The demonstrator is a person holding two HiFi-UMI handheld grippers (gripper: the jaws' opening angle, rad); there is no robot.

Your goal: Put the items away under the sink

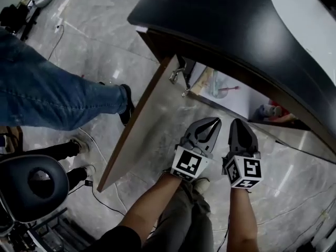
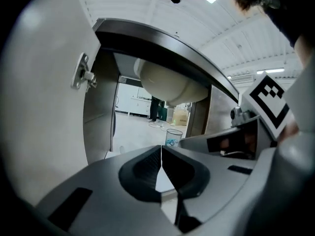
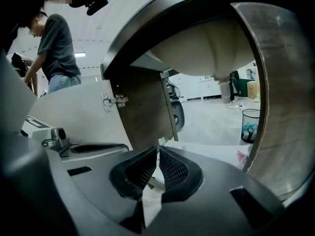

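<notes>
The sink cabinet stands open under the dark counter (image 1: 210,20). Its door (image 1: 137,124) is swung out to the left. Inside lie a flat white packet with a pink mark (image 1: 220,91) and some colourful items (image 1: 270,111) further right. Both grippers hover side by side in front of the opening, pointing into it. My left gripper (image 1: 212,121) is shut with nothing in it, its jaws meeting in the left gripper view (image 2: 161,150). My right gripper (image 1: 237,123) is also shut and empty (image 3: 157,152). The pale sink bowl's underside (image 2: 167,85) hangs above the opening.
A person in jeans (image 1: 47,93) stands left of the door, and is also seen in the right gripper view (image 3: 56,48). A black stool (image 1: 31,185) is at the lower left, cables on the floor. A hinge (image 2: 82,75) sits on the door's inner face. A waste bin (image 3: 250,124) shows beyond the cabinet.
</notes>
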